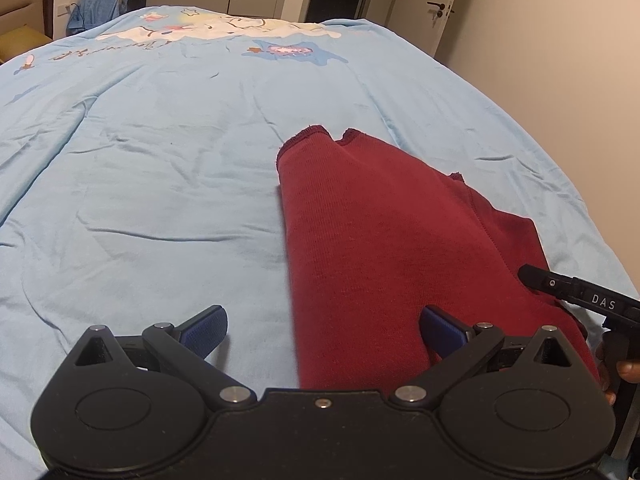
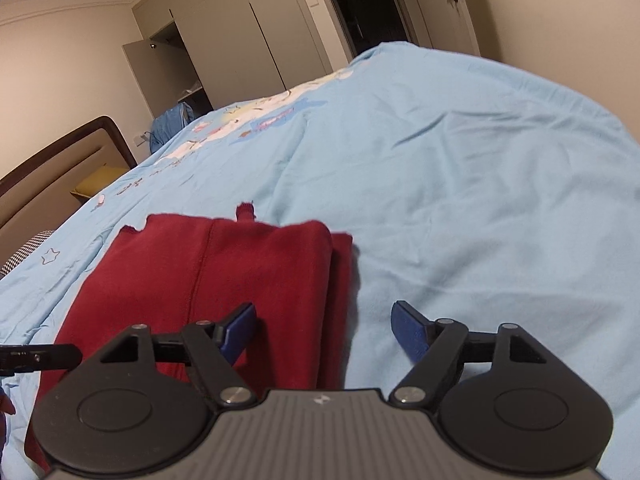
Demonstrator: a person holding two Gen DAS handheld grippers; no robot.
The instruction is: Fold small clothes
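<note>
A dark red knit garment (image 1: 372, 240) lies folded lengthwise on the light blue bed cover (image 1: 160, 184). My left gripper (image 1: 323, 332) is open and empty, its jaws straddling the garment's near left edge. In the right wrist view the same garment (image 2: 224, 276) lies flat with a doubled fold along its right side. My right gripper (image 2: 323, 330) is open and empty, above the garment's near right edge. The right gripper's black body (image 1: 580, 296) shows at the right of the left wrist view, over the garment's right corner.
The bed cover has a cartoon print (image 1: 224, 30) at its far end. A wooden headboard (image 2: 52, 168) and a yellow pillow (image 2: 96, 182) are at the left. Wardrobe doors (image 2: 240, 44), a dark doorway (image 2: 360, 8) and a white door (image 1: 436, 8) stand beyond the bed.
</note>
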